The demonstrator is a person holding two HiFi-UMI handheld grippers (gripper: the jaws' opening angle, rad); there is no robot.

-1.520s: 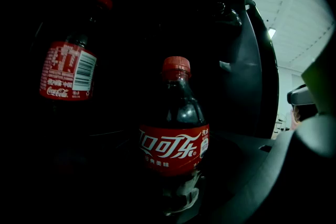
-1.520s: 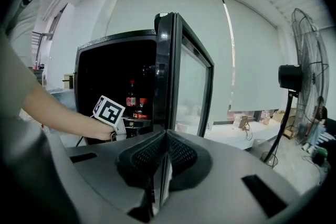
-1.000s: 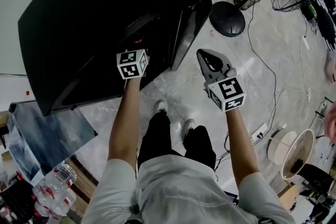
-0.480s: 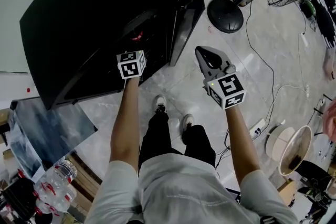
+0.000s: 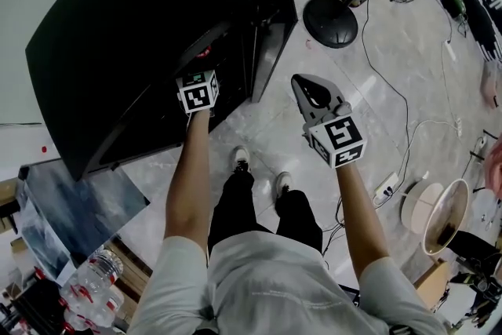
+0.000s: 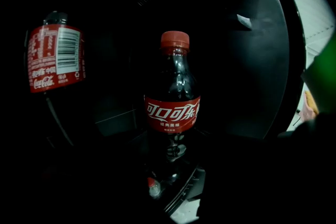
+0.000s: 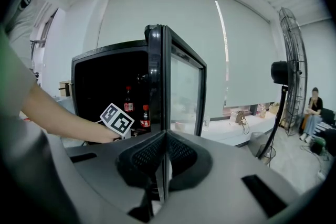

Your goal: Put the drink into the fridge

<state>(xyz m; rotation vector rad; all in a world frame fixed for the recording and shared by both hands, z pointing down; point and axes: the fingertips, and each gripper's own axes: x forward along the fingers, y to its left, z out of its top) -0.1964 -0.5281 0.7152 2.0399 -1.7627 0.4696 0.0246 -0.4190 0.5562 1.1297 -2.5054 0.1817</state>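
Item: left hand-held gripper (image 5: 198, 90). It is reached into the open front of the black fridge (image 5: 118, 35), and only its marker cube shows from above. The fridge interior is too dark to make out its jaws, so I cannot tell whether they stand apart or together.

Item: cola bottle (image 6: 173, 97), red cap, red label with white script. It stands upright inside the fridge, straight ahead of the left hand-held gripper. A faint reflection lies under it on the glossy shelf. Whether the jaws touch it cannot be told.

Item: second cola bottle (image 6: 55, 57). It is up and to the left of the left hand-held gripper, deeper in the dark, with its barcode side facing the gripper.

Item: right hand-held gripper (image 5: 307, 90). It is held outside the fridge, over the pale stone floor. Its jaws are closed flat against each other with nothing between them.

Item: fridge door (image 7: 184, 97), glass-fronted. It is swung open and stands ahead of the right hand-held gripper and slightly to its left, between the two grippers.

Item: pedestal fan (image 7: 289, 71). It stands to the right of the right hand-held gripper, well apart from it.

Item: water bottles (image 5: 86, 286), wrapped as a pack. They lie behind the left hand-held gripper and to its left, near the person's side.
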